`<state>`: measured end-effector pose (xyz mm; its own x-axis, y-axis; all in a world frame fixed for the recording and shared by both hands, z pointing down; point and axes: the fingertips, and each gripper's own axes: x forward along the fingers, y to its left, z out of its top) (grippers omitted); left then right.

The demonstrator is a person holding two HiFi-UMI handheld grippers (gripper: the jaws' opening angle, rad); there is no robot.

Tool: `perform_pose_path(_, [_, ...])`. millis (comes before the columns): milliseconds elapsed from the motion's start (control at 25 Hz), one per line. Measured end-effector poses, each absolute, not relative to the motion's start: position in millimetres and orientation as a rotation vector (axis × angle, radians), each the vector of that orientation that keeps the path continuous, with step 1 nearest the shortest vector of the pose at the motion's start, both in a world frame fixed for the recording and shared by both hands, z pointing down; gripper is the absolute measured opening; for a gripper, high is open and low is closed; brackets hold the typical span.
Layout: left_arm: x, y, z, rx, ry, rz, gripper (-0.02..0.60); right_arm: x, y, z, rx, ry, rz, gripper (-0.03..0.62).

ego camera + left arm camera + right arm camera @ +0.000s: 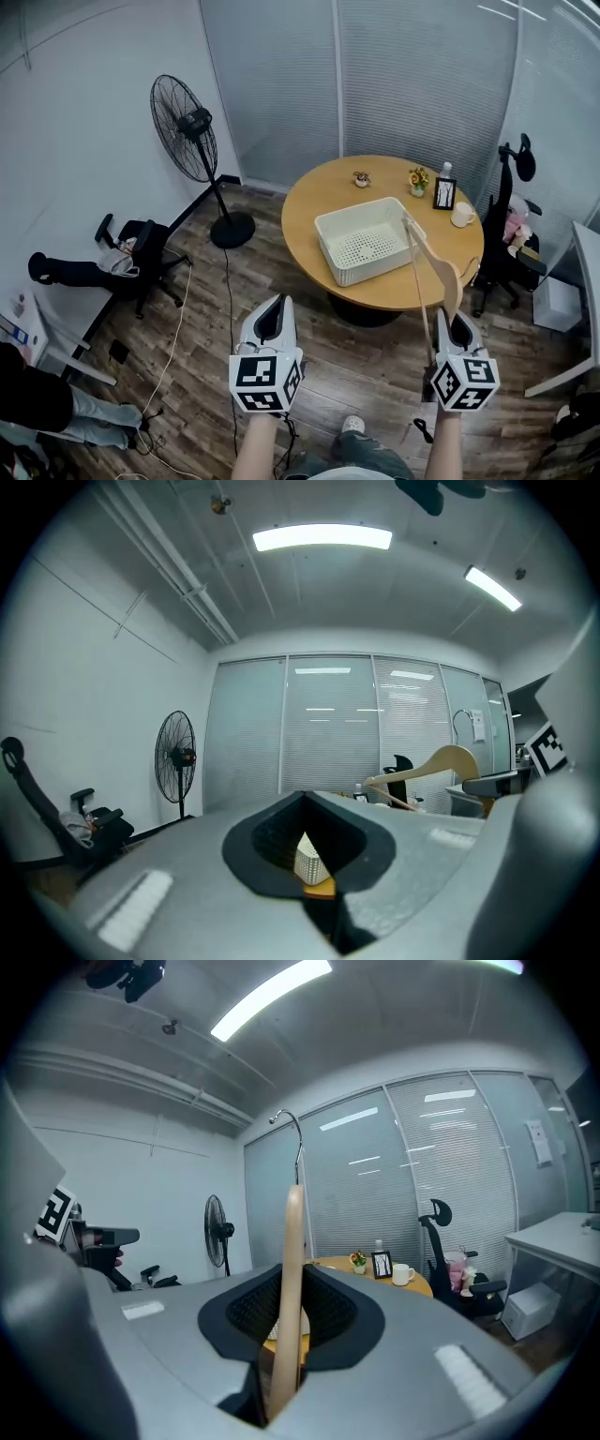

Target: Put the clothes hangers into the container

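No legible words, numbers or brands, black-and-white square patterns only on marker cube (265,380) of left gripper (277,302) and marker cube (465,382) of right gripper (454,317), bottle (445,171) label and framed picture (444,193) on table (319,192) too small to read.

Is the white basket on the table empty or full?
Empty. The head view shows the white basket with a bare bottom; the right gripper holds the hanger.

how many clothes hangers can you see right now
1: a wooden hanger clamped in the right gripper, near the table edge. The white container on the table looks empty, and the left gripper holds none. Nothing suggests more are hidden.
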<state>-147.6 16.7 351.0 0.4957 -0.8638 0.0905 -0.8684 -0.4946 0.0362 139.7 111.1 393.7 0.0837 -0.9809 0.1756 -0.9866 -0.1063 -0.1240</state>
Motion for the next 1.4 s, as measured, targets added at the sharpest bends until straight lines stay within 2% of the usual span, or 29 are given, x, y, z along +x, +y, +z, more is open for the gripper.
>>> perform_pose_path(480, [-93,-40,355,2.612,-1.585,0.110,0.001,195,41,394,2.242,-2.140,0.341,0.081])
perform_pose_path(880, [-79,-82,368,2.589,-1.590,0.132,0.001,208,1,411,2.213,-2.148,0.385,0.081])
perform_pose_path(1400, [-40,-198,374,2.625,-1.533,0.118,0.001,232,-107,408,2.217,-2.164,0.344,0.081])
